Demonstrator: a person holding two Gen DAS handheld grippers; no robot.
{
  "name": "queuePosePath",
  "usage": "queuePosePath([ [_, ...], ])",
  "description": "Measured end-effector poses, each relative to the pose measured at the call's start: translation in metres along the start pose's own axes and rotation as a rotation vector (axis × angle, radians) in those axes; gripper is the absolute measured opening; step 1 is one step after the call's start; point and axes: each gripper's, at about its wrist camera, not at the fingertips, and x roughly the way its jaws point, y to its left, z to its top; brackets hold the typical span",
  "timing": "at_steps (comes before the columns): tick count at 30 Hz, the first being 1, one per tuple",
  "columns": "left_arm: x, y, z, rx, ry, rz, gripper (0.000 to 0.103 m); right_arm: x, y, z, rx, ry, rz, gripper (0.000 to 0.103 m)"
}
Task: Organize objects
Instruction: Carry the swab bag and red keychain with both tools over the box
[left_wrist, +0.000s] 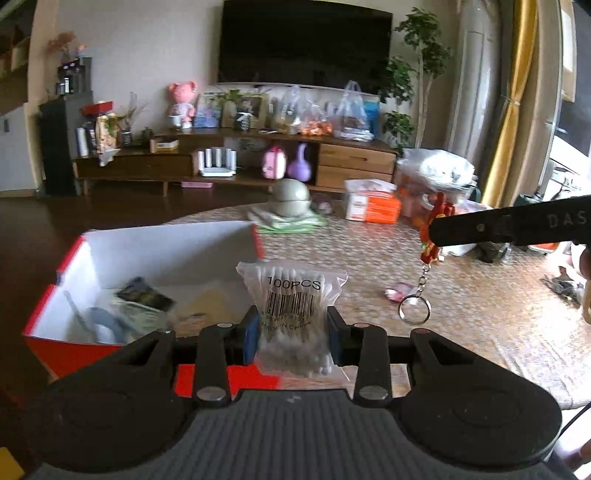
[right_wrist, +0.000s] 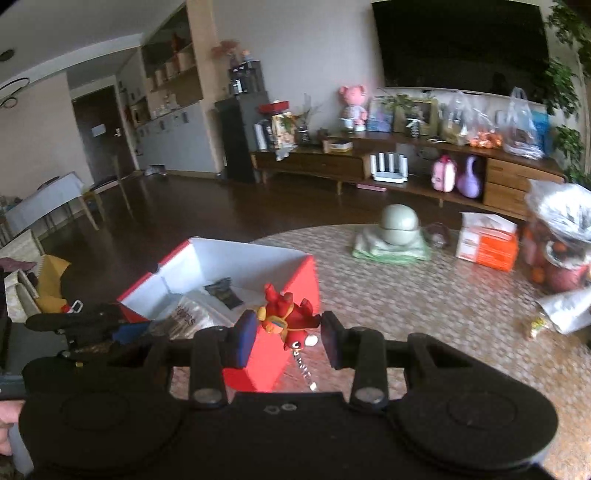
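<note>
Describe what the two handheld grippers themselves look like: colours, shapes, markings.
Both match. The left gripper and right gripper have black bodies with two round black housings, black link arms pinned by silver rivets, and dark blue pads on the fingers. Seen from the left wrist, the right gripper's black finger bears pale letters "DAS". A thin dark cable runs at the lower right edge.

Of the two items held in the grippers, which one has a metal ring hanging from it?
The red figurine keychain in the right gripper; its chain and ring dangle below. The cotton swab bag in the left gripper has none.
</note>
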Motion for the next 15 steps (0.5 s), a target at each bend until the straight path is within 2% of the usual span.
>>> queuePosePath([
  [8, -0.007, 0.061, 0.014, 0.008, -0.003, 0.099, 0.035, 0.047, 0.041, 0.024, -0.041, 0.017, 0.033, 0.037],
  [15, 0.011, 0.106, 0.024, 0.018, 0.024, 0.179, 0.035, 0.091, 0.061, 0.037, -0.081, 0.040, 0.036, 0.037],
])
